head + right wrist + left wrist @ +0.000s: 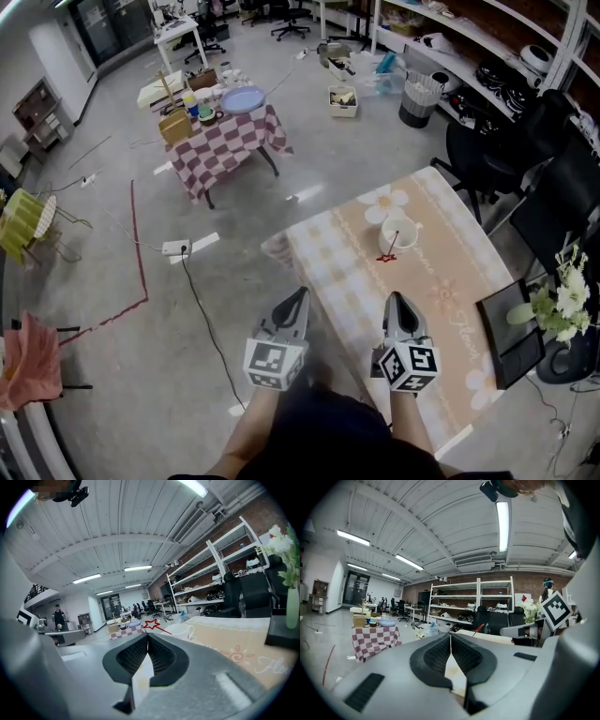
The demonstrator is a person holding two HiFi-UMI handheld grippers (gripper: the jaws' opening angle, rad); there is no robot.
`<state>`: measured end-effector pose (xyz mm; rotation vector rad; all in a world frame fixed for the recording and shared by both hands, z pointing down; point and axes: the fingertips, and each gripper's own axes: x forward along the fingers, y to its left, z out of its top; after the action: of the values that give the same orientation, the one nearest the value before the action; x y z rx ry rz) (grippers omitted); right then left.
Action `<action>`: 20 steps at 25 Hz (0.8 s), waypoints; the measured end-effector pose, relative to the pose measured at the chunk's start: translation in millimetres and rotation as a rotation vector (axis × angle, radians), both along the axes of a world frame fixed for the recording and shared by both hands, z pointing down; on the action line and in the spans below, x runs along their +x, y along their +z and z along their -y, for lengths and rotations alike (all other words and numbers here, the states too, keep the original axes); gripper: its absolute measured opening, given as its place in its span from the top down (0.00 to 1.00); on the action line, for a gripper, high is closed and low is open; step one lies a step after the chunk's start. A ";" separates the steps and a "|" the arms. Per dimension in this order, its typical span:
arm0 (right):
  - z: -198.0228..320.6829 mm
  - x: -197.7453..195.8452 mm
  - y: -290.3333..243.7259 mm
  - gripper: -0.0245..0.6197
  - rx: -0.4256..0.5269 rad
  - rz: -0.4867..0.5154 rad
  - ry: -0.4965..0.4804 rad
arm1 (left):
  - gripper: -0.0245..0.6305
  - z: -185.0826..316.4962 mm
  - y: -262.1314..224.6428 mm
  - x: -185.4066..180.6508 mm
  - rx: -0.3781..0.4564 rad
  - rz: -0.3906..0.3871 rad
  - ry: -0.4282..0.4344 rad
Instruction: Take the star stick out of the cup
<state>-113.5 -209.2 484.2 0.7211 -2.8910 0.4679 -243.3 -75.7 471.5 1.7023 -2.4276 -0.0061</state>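
Head view, left tongs (301, 294), right tongs (397, 299) abreast

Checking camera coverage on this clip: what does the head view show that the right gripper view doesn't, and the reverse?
Only the head view: the red floor line, a yellow chair. Only the right gripper view: ceiling lights, a distant person. Both: the cup holding the star stick, the checkered table, white flowers.

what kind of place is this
Likely a lab or workshop in an open office: white metal shelving racks against a brick wall, black office chairs, and power cables trailing over a bare grey concrete floor.
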 end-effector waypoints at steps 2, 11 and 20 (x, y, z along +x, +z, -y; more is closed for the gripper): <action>5.8 -0.4 0.4 0.96 0.003 0.005 0.021 | 0.94 7.5 1.7 -2.5 -0.004 0.002 0.019; 35.3 2.1 3.9 0.96 -0.008 -0.005 0.146 | 0.94 54.6 -1.1 -19.5 -0.011 -0.008 0.133; 55.8 -3.2 -0.2 0.96 0.004 -0.016 0.216 | 0.94 99.6 2.8 -29.6 -0.021 -0.034 0.241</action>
<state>-116.7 -265.0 484.0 1.0395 -2.8124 0.4768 -272.9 -175.3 474.3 1.9559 -2.1765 0.0216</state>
